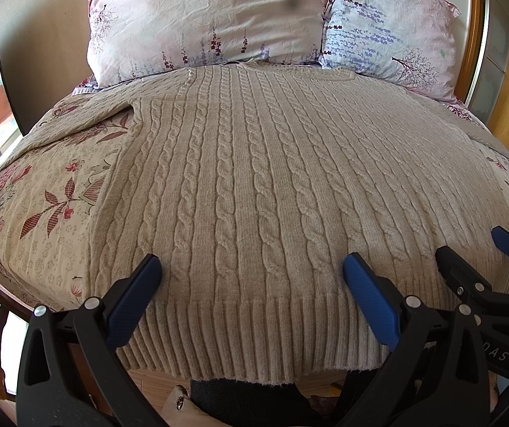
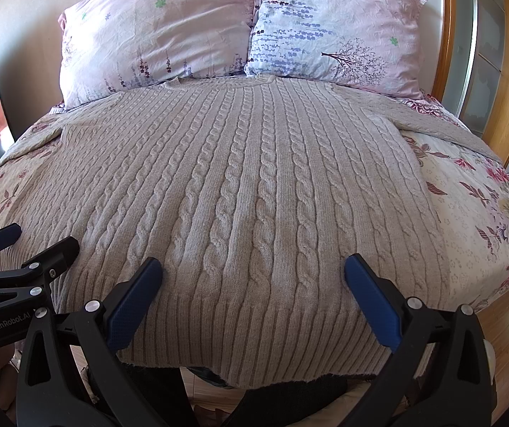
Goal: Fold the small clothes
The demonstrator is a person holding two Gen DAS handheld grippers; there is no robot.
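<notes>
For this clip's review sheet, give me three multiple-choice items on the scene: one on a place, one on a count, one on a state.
1. Where does the sweater's ribbed hem lie?
A. against the pillows
B. over the near edge of the bed
C. on the floor

2. How many pillows stand at the head of the bed?
A. one
B. two
C. four

3. What state are the two grippers in?
A. both open, holding nothing
B. both shut on the sweater
C. left shut, right open

Answers:
1 B: the ribbed band hangs over the near edge, just ahead of the grippers.
2 B: the left pillow and the right pillow sit side by side.
3 A: the left gripper and the right gripper each show fingers spread wide with no fabric pinched.
</notes>
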